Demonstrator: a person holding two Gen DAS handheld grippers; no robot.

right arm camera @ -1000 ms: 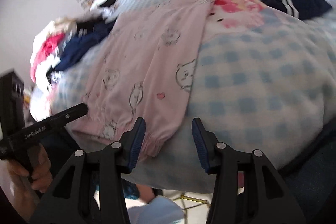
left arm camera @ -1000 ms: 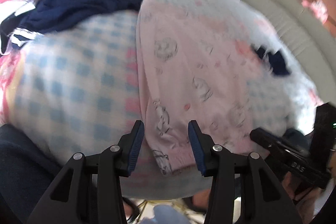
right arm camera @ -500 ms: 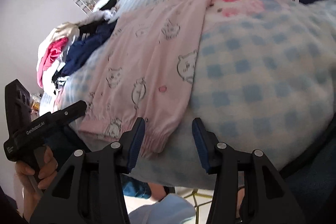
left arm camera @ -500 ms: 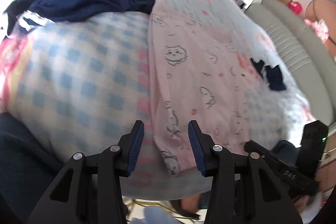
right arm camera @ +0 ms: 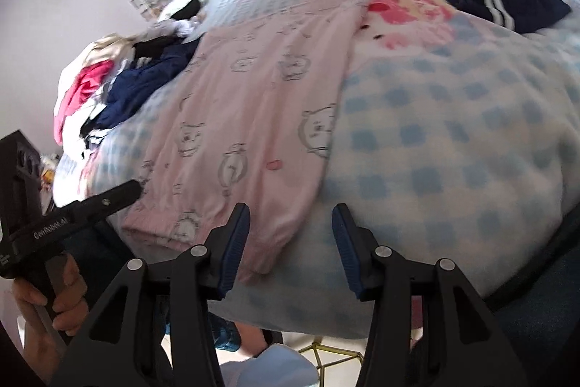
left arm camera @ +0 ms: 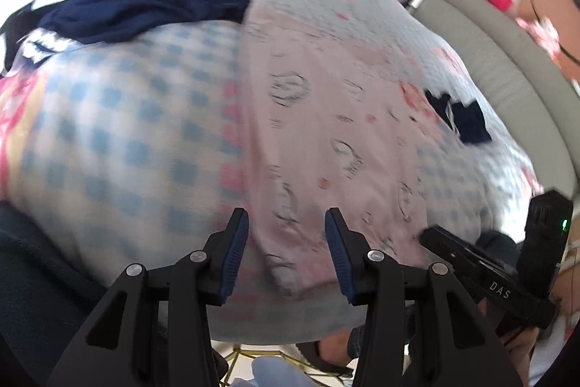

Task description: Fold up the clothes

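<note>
Both grippers hover at the near edge of the bed, jaws spread and holding nothing. The left gripper (left arm camera: 286,252) sits over the near left cuff of the pink trousers (left arm camera: 319,133); the right gripper (right arm camera: 290,242) straddles the near right cuff, its left finger over cloth and its right finger over the checked blanket (right arm camera: 453,133).

The trousers lie flat and lengthwise, cuffs near, waist far. That would suit either a garment just spread for folding or one laid out again, so the stage stays open. If the cuffs are to be taken, each gripper should bite well into the hem, both layers and no blanket, then lift evenly so the legs stay aligned.

Hard to judge: the near cuffs droop over the bed edge and blur, so I cannot tell how many layers lie there. The waist is foreshortened far off. On the far left a heap (right arm camera: 108,86) of navy, pink and white clothes hides its own contents; on the far right lies a small navy piece (right arm camera: 507,6), whether folded or merely dropped I cannot tell.
</note>
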